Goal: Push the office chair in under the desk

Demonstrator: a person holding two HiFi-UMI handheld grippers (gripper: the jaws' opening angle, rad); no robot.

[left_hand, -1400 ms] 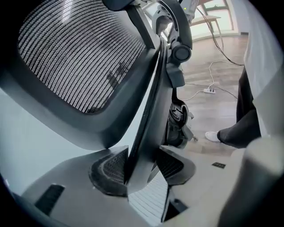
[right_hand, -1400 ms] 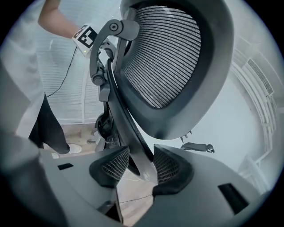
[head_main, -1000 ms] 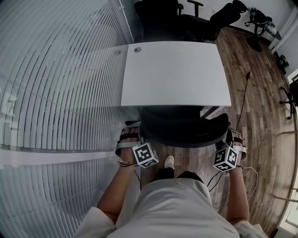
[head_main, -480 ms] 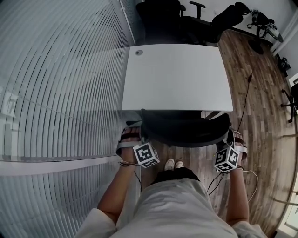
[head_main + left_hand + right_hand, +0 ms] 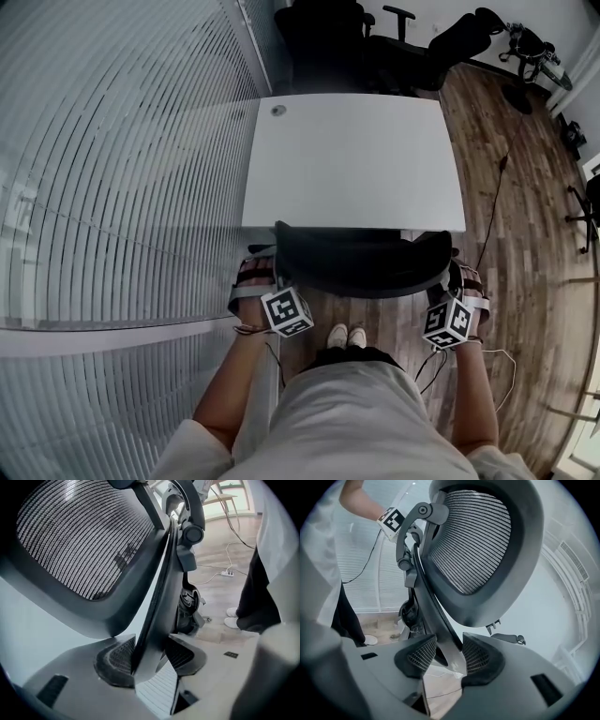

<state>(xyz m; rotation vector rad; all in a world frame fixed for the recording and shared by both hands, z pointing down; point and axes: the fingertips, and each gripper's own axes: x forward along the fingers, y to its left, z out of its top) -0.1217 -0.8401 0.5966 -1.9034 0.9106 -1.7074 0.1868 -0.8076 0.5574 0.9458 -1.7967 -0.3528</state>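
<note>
The chair stands at the near edge of the white tabletop. Its seat is under the tabletop and its mesh back is just outside that edge. The left gripper pinches the dark rim of the chair's back on the left side, both pads pressed against it. The right gripper pinches the rim on the right side the same way. The person's white shoes are on the wood floor, just behind the chair. Another black chair stands at the tabletop's far edge.
</note>
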